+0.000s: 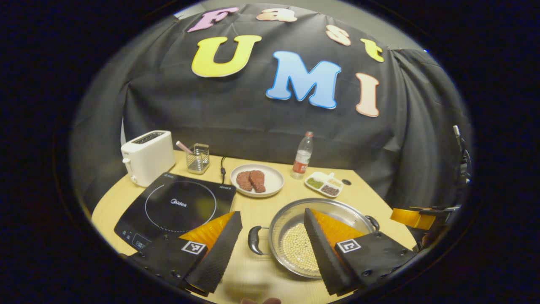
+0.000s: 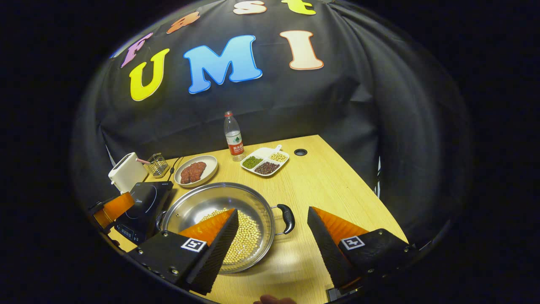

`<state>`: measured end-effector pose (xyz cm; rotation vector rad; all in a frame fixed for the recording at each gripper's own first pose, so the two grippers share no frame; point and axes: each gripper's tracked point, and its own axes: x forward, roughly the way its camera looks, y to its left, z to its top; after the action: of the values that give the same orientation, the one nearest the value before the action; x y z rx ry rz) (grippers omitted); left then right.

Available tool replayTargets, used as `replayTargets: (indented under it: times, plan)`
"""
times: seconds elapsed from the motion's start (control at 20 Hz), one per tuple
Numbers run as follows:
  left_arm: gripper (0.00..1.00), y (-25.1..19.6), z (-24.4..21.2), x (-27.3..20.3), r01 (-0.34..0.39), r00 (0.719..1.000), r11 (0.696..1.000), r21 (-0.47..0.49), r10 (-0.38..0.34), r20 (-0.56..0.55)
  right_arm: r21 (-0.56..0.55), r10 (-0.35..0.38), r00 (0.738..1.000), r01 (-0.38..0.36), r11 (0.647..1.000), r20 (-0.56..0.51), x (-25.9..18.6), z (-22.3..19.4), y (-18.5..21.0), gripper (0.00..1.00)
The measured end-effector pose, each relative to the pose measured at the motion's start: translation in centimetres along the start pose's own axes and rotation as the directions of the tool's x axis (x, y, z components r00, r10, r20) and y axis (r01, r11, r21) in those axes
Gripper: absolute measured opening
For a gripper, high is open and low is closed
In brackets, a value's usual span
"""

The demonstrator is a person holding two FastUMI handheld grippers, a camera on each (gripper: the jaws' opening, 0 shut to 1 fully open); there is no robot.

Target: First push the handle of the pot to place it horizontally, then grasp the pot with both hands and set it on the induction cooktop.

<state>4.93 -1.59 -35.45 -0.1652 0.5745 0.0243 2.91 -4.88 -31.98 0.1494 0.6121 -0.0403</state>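
A wide steel pot (image 1: 287,217) holding pale beans (image 1: 296,249) sits on the wooden table (image 1: 249,274), with one black handle (image 1: 254,240) on its left and another on its right (image 1: 373,222). My left gripper (image 1: 272,213) is open, low over the table, and the left handle lies between its fingers without touching them. In the right gripper view the pot (image 2: 202,202) is at lower left. My right gripper (image 2: 272,212) is open around the pot's right handle (image 2: 288,218). The black induction cooktop (image 1: 177,207) lies left of the pot.
Along the back of the table stand a white toaster (image 1: 147,156), a wire utensil holder (image 1: 198,158), a plate of meat (image 1: 256,180), a water bottle (image 1: 303,156) and a divided dish of beans (image 1: 325,183). A cable hole (image 2: 300,152) is near the table's far right edge.
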Motion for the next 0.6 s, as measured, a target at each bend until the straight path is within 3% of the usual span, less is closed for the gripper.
replayTargets:
  times: [0.2,0.4,0.6]
  plan:
    - [0.95,0.0,-2.7,3.4,-0.031,0.997,0.999,0.016,0.032,-0.071,0.004,0.012,0.998,-0.012,1.000,-0.054,3.0,-1.3,-0.9,1.00]
    - [0.99,0.3,-5.7,5.6,-0.055,0.990,0.997,0.052,0.062,-0.129,-0.001,0.016,0.996,-0.016,1.000,-0.083,5.9,-1.8,-1.5,1.00]
    - [0.95,1.0,-8.0,7.2,-0.062,0.981,0.994,0.086,0.077,-0.180,-0.005,0.011,0.992,-0.012,1.000,-0.129,8.1,-2.7,-1.7,1.00]
